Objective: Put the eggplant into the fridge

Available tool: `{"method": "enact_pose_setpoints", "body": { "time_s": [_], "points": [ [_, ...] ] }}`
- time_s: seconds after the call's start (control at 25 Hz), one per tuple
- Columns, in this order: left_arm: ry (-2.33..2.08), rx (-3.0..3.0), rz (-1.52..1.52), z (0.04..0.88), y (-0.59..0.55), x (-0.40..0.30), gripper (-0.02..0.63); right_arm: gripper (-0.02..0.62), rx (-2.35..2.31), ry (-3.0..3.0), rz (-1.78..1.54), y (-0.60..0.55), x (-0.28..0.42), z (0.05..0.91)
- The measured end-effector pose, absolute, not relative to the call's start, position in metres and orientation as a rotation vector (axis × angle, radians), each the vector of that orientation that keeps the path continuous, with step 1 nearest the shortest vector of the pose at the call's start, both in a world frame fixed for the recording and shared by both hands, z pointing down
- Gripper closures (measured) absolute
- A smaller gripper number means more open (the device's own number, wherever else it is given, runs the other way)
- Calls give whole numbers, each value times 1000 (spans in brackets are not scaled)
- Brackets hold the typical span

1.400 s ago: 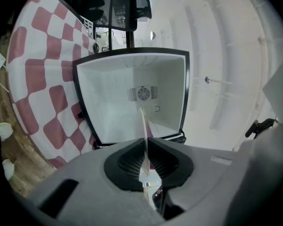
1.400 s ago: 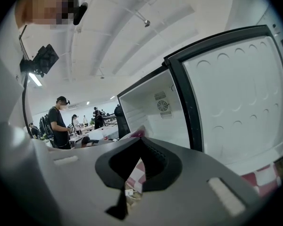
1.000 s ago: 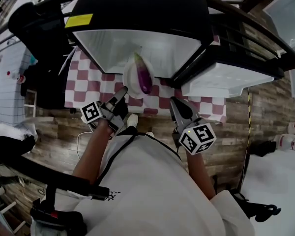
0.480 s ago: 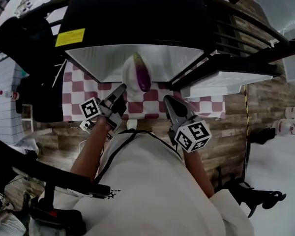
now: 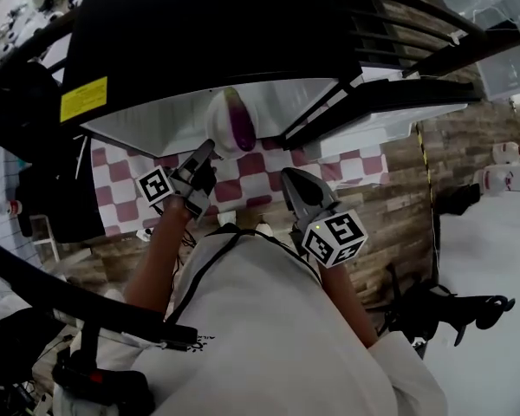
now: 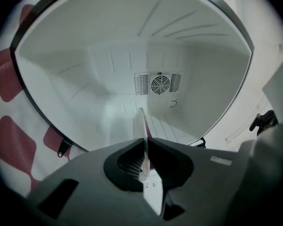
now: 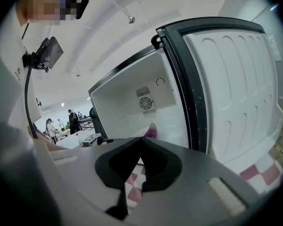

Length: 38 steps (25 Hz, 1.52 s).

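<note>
A purple eggplant (image 5: pixel 241 126) lies on a white plate (image 5: pixel 218 121) at the mouth of the open black fridge (image 5: pixel 199 42). My left gripper (image 5: pixel 204 152) is shut on the plate's near rim. In the left gripper view the plate (image 6: pixel 142 126) shows edge-on between the jaws, with a sliver of eggplant (image 6: pixel 149 135) beside it and the white fridge interior (image 6: pixel 108 74) straight ahead. My right gripper (image 5: pixel 288 180) hangs to the right of the plate, shut and empty. The right gripper view shows the eggplant's tip (image 7: pixel 152 132) beyond my right gripper (image 7: pixel 142 139).
The fridge door (image 5: pixel 390 111) stands open at the right, its white inner liner (image 7: pixel 236 84) close to my right gripper. A fan vent (image 6: pixel 159 84) sits on the fridge's back wall. A red and white checked cloth (image 5: pixel 251 180) lies under the fridge.
My left gripper has carried the plate with the eggplant forward, from over the checked cloth to the fridge's opening. My right gripper has shifted a little to the left.
</note>
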<state>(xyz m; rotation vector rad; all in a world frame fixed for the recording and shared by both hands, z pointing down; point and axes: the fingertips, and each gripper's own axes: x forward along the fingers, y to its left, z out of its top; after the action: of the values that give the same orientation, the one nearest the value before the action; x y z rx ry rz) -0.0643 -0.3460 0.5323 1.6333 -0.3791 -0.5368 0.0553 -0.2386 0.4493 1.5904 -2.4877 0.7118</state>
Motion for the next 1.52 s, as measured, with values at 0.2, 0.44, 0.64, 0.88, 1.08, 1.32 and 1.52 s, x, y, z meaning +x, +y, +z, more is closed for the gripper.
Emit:
{"method": "enact_pose_setpoints", "body": {
  "time_s": [0.2, 0.44, 0.64, 0.88, 1.08, 1.32, 1.52],
  "points": [
    [-371, 1625, -531, 550, -363, -57, 575, 589, 1628, -2444, 707, -238, 61, 453],
    [-349, 1636, -519, 566, -375, -49, 577, 589, 1656, -2398, 716, -234, 62, 457],
    [-351, 1626, -521, 583, -385, -38, 577, 589, 1674, -2358, 730, -234, 65, 464],
    [-356, 1624, -495, 600, -398, -20, 578, 589, 1698, -2327, 748, -232, 69, 468],
    [-379, 1610, -491, 609, -407, -10, 580, 589, 1711, -2300, 733, -232, 74, 469],
    [-421, 1627, -448, 629, -411, -4, 580, 589, 1736, -2273, 729, -228, 84, 469],
    [-426, 1637, -429, 631, -414, 3, 580, 589, 1748, -2255, 725, -224, 90, 468]
  ]
}}
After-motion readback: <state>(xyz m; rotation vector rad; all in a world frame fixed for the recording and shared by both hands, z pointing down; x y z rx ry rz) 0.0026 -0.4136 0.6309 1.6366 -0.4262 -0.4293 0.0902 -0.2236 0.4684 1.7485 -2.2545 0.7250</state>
